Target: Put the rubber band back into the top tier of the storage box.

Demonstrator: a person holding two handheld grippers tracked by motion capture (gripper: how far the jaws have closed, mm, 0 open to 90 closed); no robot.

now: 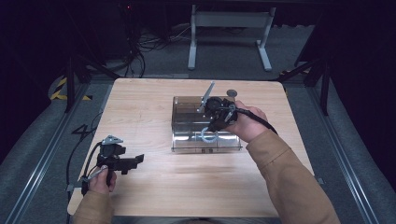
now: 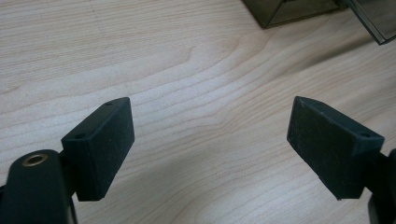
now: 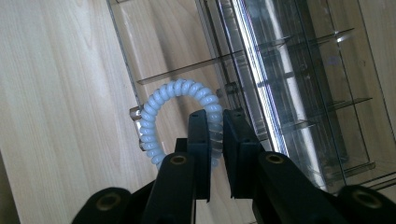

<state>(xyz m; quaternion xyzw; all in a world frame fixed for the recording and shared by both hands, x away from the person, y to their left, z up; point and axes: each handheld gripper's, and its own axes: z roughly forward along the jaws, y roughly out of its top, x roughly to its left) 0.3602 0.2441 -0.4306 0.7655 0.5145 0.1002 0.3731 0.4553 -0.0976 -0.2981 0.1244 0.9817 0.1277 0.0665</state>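
Hair tie [image 3: 180, 100], a pale blue coil ring, sits pinched between the jaws of the right gripper [image 3: 215, 140], which are closed to a narrow gap with one side of the ring caught in it. The rest of the loop hangs free beyond the jaw tips, over the near edge of a clear plastic box [image 1: 184, 114] with thin dividers inside. From above, the right hand [image 1: 247, 123] holds the gripper over the box's front part, the ring [image 1: 208, 135] showing just under it.

Whether the ring is going in or coming out I cannot tell. It looks like the carrying step; next it needs to be held level over one compartment, or lifted clear of the wall.

The left gripper [image 2: 210, 140] rests well apart on the wooden table [image 1: 140, 102], jaws wide and empty.
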